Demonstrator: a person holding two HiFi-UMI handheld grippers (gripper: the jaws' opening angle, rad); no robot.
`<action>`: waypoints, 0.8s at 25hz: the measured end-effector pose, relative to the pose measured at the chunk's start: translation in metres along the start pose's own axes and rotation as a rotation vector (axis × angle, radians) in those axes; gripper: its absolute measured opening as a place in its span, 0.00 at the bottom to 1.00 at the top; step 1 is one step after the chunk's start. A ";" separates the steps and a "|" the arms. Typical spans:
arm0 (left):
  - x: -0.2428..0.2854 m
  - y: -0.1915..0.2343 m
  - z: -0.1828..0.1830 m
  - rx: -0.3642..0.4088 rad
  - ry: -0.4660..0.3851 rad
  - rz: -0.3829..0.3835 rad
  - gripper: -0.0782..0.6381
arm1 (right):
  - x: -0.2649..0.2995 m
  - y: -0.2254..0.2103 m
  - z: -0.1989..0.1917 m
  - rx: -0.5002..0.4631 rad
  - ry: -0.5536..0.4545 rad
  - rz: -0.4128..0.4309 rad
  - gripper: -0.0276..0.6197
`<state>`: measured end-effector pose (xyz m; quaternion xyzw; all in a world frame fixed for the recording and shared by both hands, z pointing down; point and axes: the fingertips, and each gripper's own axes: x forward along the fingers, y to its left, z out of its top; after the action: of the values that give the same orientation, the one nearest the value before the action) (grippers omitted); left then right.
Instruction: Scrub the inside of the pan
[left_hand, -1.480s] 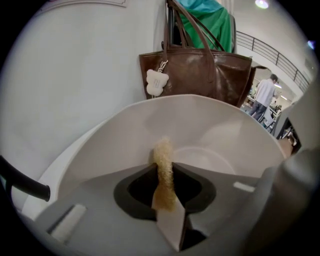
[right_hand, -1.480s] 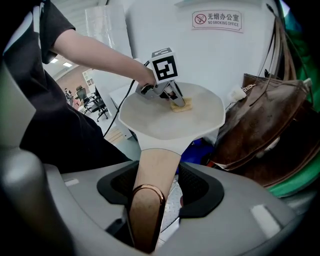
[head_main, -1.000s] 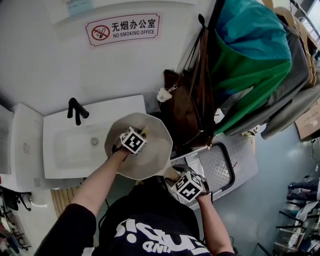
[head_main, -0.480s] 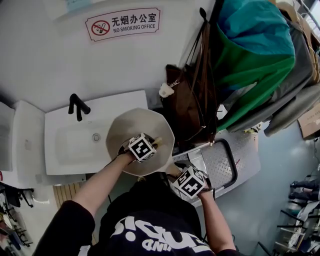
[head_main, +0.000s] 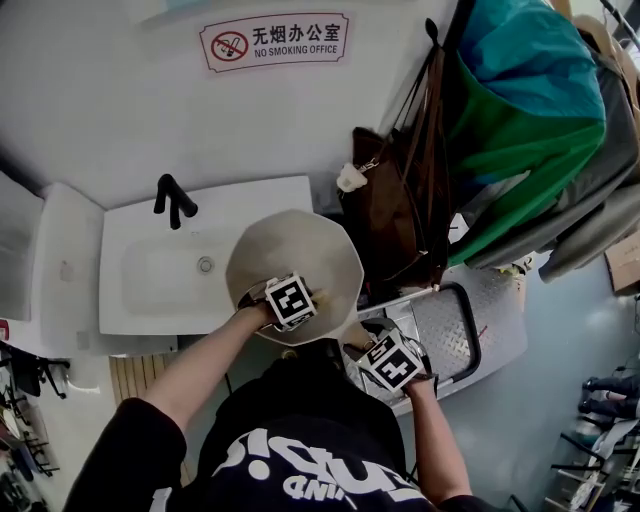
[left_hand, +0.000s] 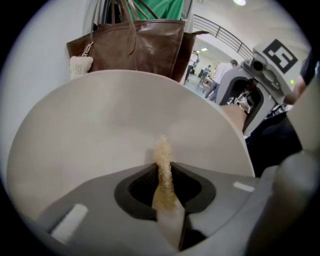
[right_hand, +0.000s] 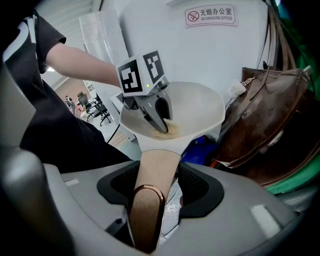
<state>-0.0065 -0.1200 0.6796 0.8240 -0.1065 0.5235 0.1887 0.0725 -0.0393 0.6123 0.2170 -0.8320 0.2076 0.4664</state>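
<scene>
Inside the pan (head_main: 300, 245), the left gripper (left_hand: 162, 175) with its scrub pad (left_hand: 161, 155) fills the near side; the far side is free. On the right, the brown handbag (head_main: 400, 215) hangs near the rim. Over the white sink (head_main: 150, 290) there is open room, except for the black faucet (head_main: 172, 197).

- The place is an office washing corner: a sign (head_main: 275, 41) on the white wall (head_main: 120, 110) reads "NO SMOKING OFFICE".
- A white sink (head_main: 150, 292) with a black tap (head_main: 173, 198) stands against that wall.
- A brown leather bag (head_main: 395, 230) and green and blue coats (head_main: 520, 120) hang just beside the sink.
- In the right gripper view, office chairs (right_hand: 97, 107) stand in a bright open room behind.
- In the left gripper view, people (left_hand: 218, 75) stand in a large lit hall, below a railing (left_hand: 220, 35).
</scene>
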 end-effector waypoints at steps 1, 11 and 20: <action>-0.001 0.002 -0.004 -0.001 0.010 0.009 0.20 | 0.000 0.000 0.000 0.002 -0.003 0.001 0.42; -0.021 0.030 -0.017 -0.033 0.005 0.107 0.21 | -0.004 -0.002 0.002 0.036 -0.029 0.003 0.41; -0.038 0.091 -0.034 -0.114 0.020 0.270 0.21 | -0.004 -0.003 0.002 0.035 -0.021 0.004 0.41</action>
<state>-0.0846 -0.1892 0.6763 0.7847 -0.2443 0.5455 0.1642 0.0744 -0.0418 0.6081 0.2258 -0.8336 0.2206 0.4533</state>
